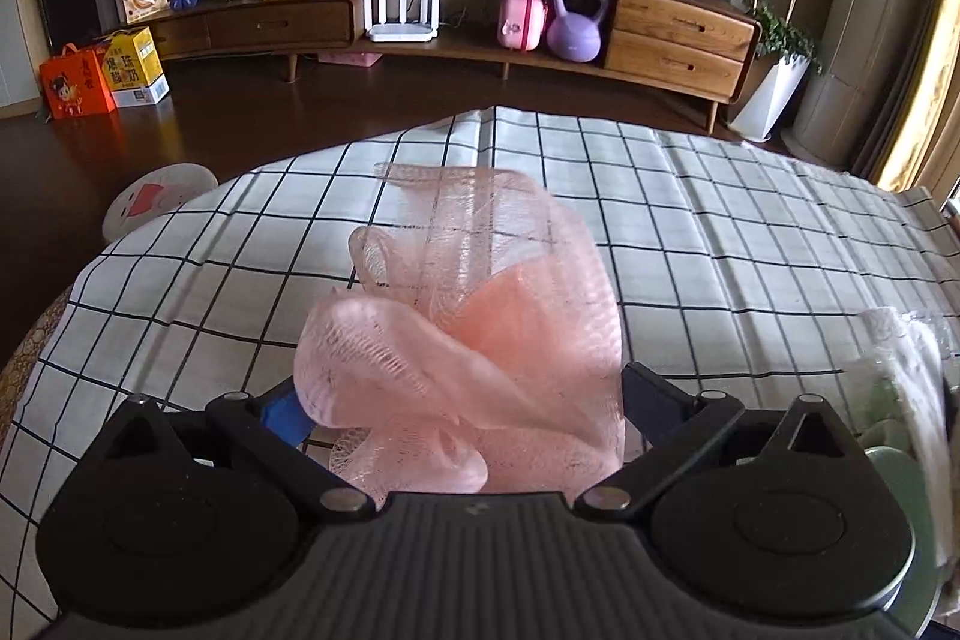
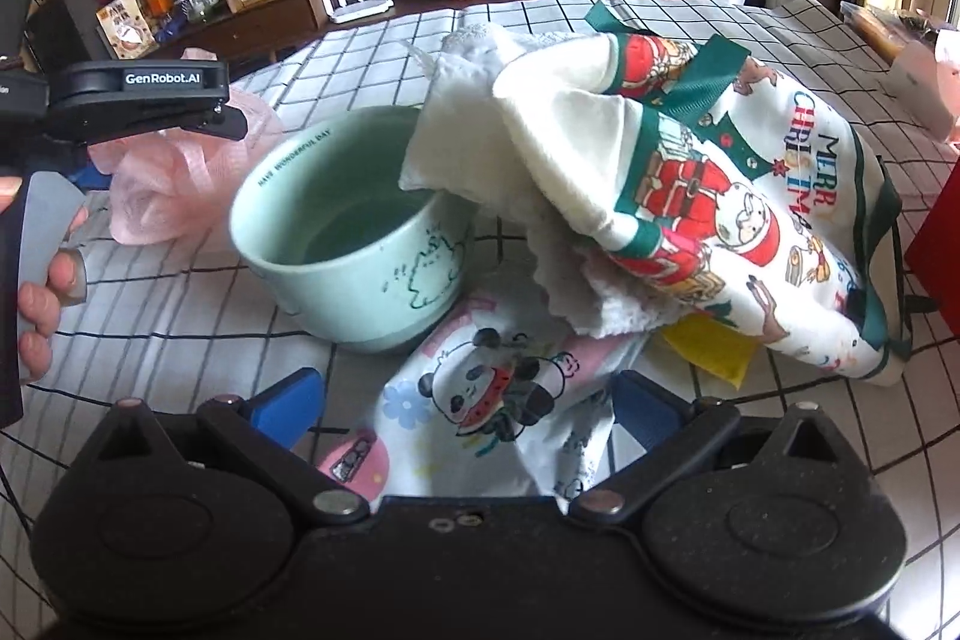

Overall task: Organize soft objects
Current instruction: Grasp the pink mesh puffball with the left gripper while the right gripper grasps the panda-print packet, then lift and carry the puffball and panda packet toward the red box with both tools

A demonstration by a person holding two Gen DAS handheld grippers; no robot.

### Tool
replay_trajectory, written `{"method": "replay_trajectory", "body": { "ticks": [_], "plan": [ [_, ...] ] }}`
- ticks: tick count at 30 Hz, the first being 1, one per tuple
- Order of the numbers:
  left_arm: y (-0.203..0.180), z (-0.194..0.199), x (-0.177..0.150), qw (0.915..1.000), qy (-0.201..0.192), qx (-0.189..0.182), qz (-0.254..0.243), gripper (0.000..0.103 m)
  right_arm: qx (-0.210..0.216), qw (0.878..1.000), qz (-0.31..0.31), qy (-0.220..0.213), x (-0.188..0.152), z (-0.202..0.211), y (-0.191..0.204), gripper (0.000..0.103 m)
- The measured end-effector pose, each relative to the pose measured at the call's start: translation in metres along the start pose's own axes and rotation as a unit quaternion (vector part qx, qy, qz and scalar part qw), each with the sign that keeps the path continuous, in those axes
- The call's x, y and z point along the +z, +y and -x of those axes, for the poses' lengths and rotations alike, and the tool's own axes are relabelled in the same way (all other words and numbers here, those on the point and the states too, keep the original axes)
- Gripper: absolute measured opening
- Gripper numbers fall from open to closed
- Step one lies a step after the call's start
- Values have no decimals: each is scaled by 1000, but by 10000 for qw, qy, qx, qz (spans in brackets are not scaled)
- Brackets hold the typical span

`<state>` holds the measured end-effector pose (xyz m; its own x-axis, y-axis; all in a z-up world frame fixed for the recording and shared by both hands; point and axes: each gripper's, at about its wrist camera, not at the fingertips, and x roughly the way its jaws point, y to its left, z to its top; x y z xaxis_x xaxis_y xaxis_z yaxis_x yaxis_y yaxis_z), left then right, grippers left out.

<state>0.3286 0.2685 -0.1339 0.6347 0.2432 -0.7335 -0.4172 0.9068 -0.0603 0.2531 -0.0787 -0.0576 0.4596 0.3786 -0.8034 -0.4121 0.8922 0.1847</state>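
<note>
One loofah [image 1: 462, 328], three cloths [image 2: 600, 196]

I see the loofah [image 1: 462, 322] as a sheer pink plastic mesh, slightly shiny where it folds. The cloth [image 1: 690, 232] over the worktop is matt cotton-like fabric with creases. My left gripper [image 1: 462, 400] has matt black plastic arms with small bright metal pins and blue pads. The mug [image 2: 354, 232] looks like smooth, glazed pale-green ceramic. The towel [image 2: 480, 142] is white and fluffy with a rough nap. The bag [image 2: 750, 202] is printed woven fabric with ribbed green webbing. The cabinet [image 1: 678, 34] is satin-finished wood.
</note>
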Motion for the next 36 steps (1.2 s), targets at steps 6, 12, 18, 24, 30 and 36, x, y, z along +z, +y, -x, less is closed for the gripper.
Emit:
{"method": "replay_trajectory", "body": {
  "ticks": [6, 12, 18, 24, 30, 36],
  "plan": [
    [2, -13, -5, 9999, 43, 113, 20, 103, -267, 9995, 132, 107, -5, -7, 1, 103],
    [4, -19, -6, 9999, 19, 133, 64, 101, -351, 9987, 348, 77, -10, -6, 5, 101],
    [7, -19, -8, 9999, 0, 115, 113, 81, -347, 9982, 478, 36, -14, -4, 9, 95],
    [11, -13, -9, 9997, -63, 149, 161, 61, -311, 9984, 471, 40, -17, 2, 5, 91],
    [18, -5, -11, 9996, -68, 194, 181, 43, -208, 9988, 447, 53, -21, 11, 1, 84],
    [29, 14, -21, 9994, -121, 200, 262, 39, -99, 9991, 406, 37, -26, 25, -6, 81]
  ]
}}
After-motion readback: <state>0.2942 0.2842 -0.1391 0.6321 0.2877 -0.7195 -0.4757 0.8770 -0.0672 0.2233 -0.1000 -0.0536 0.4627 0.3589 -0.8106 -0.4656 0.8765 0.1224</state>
